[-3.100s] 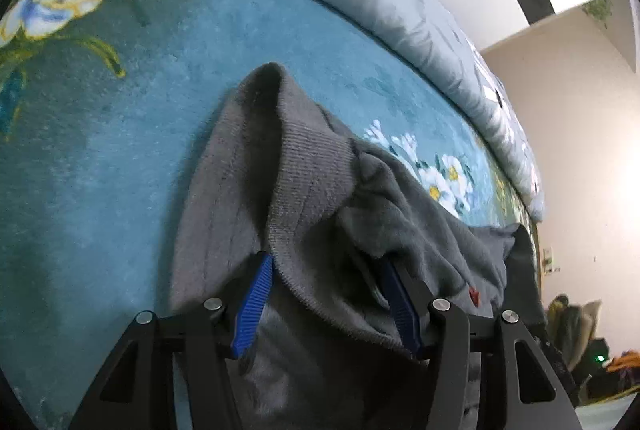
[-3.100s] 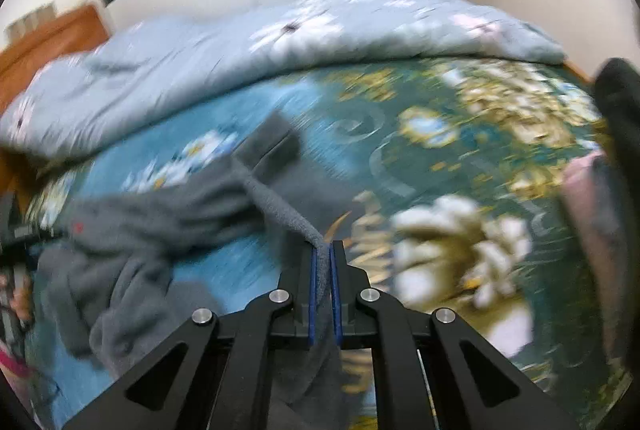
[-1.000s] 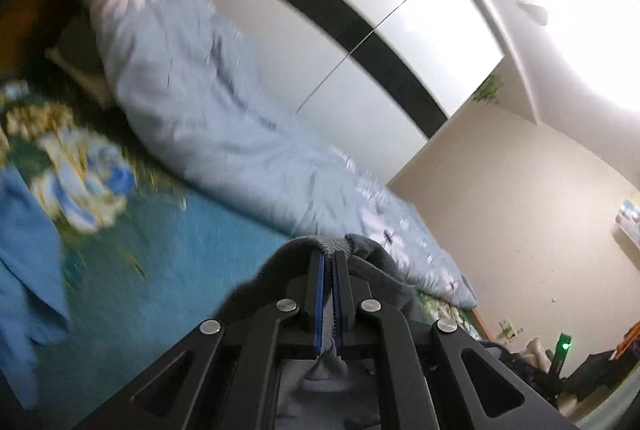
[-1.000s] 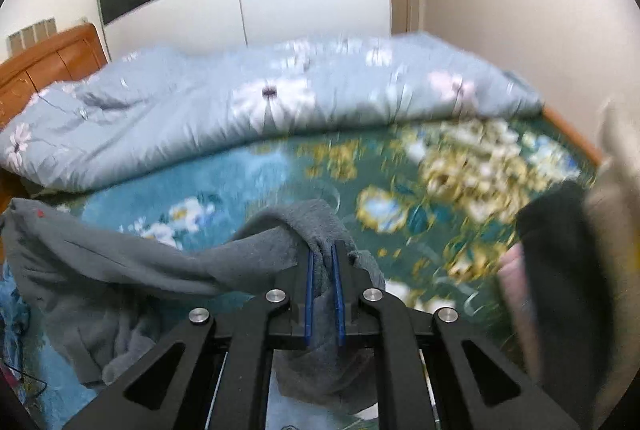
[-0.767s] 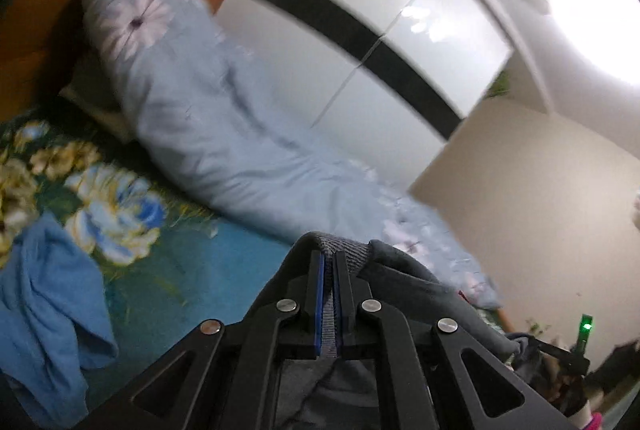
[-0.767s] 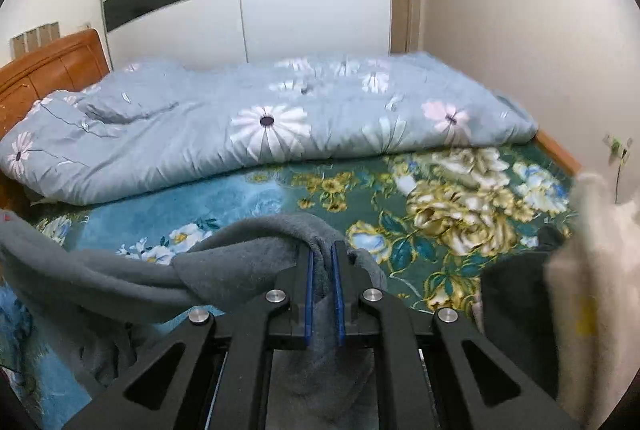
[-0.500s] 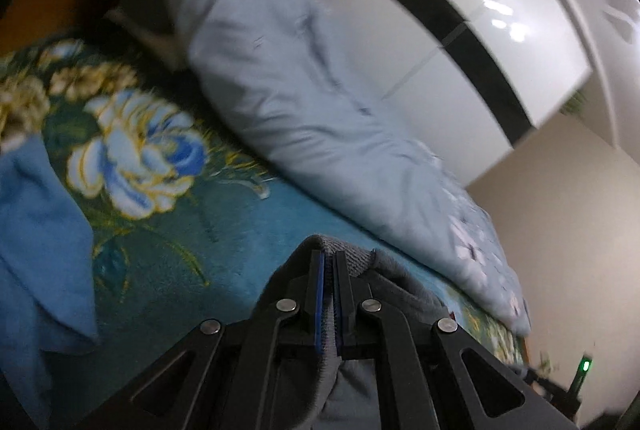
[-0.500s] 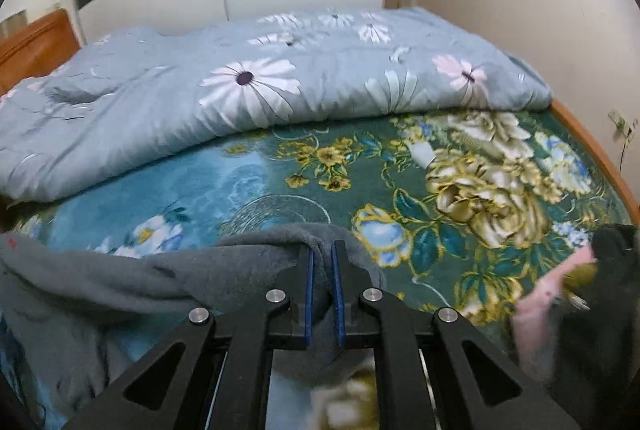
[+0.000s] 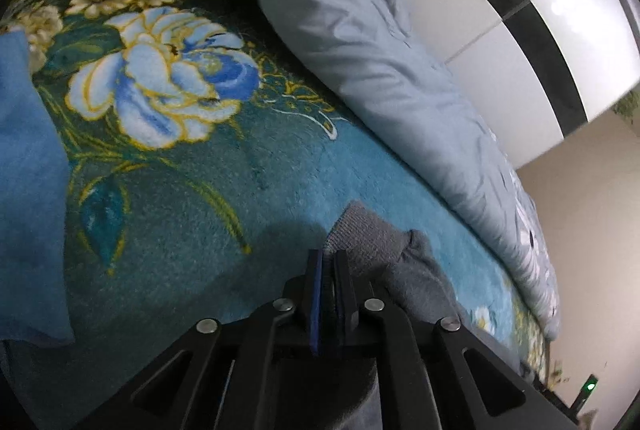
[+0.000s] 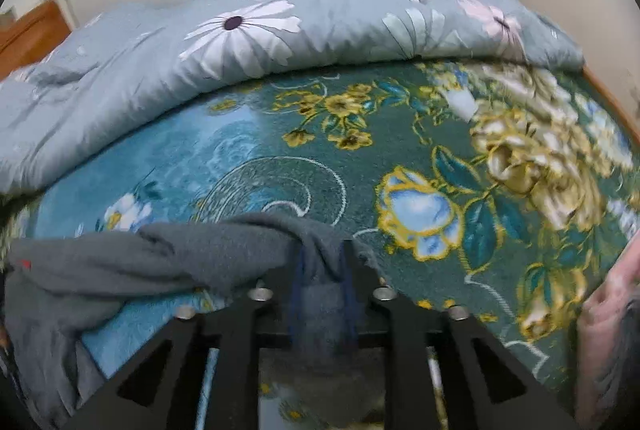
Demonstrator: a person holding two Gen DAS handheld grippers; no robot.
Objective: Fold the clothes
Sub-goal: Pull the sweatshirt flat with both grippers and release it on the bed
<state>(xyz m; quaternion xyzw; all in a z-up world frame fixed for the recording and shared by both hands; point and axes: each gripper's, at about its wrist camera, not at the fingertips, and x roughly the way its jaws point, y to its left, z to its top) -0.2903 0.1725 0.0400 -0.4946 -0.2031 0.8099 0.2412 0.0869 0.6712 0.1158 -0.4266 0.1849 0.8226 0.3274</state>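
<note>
A grey knit sweater (image 10: pixel 168 262) hangs stretched between my two grippers just above the teal floral blanket (image 10: pixel 280 158). My left gripper (image 9: pixel 329 258) is shut on its ribbed edge (image 9: pixel 360 234), low over the blanket (image 9: pixel 192 198). My right gripper (image 10: pixel 322 250) is blurred; its jaws stand a little apart with a bunched fold of the sweater between them. The rest of the sweater trails to the left and down in the right wrist view.
A pale blue flowered duvet (image 10: pixel 280 22) lies rolled along the far side of the bed, also in the left wrist view (image 9: pixel 380 62). A blue cloth (image 9: pixel 28 170) lies at the left. Pink and dark clothes (image 10: pixel 608 330) sit at the right edge.
Both grippers have come down from a raised hold toward the blanket, carrying the sweater. The right gripper's jaws have parted slightly around the fabric.
</note>
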